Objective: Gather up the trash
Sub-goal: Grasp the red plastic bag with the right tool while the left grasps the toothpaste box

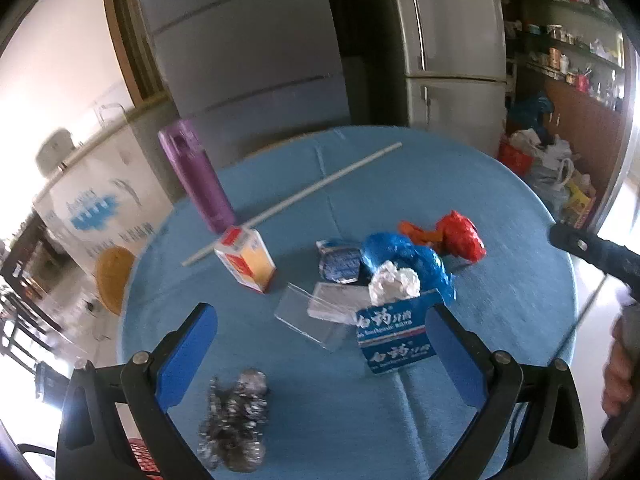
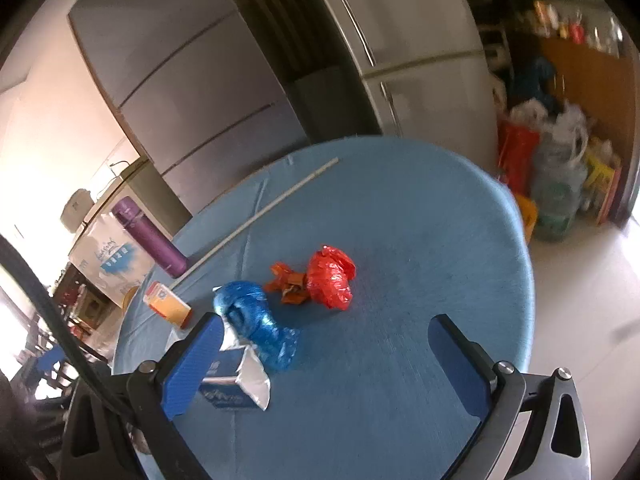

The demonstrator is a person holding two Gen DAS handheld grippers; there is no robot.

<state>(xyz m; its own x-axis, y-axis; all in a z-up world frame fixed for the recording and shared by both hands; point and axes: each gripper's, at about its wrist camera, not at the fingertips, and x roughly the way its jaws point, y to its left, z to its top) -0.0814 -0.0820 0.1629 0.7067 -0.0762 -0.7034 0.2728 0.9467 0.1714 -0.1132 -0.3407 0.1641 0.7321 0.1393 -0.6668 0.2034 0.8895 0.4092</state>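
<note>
Trash lies on a round table with a blue cloth [image 1: 460, 184] [image 2: 420, 220]. In the left wrist view my left gripper [image 1: 320, 332] is open above a clear plastic case [image 1: 316, 316], beside a blue toothpaste box [image 1: 394, 336] and a foil ball [image 1: 394, 282]. A crumpled silver wrapper [image 1: 236, 420] lies near its left finger. Beyond are a blue bag [image 1: 408, 260] [image 2: 256, 320], a red bag [image 1: 460, 238] [image 2: 332, 276], an orange wrapper [image 1: 420, 234] [image 2: 288, 280], a small blue packet [image 1: 338, 262] and a yellow-red carton [image 1: 246, 258] [image 2: 168, 304]. My right gripper [image 2: 328, 360] is open over bare cloth; the toothpaste box [image 2: 228, 392] sits by its left finger.
A purple bottle [image 1: 198, 178] [image 2: 150, 236] and a long white rod [image 1: 292, 202] [image 2: 260, 216] rest at the table's far left. Behind stand a grey cabinet [image 1: 240, 52] and fridge [image 1: 452, 40]. Bags [image 1: 540, 160] [image 2: 556, 168] pile on the floor at right. A hand [image 1: 620, 364] holds the other gripper.
</note>
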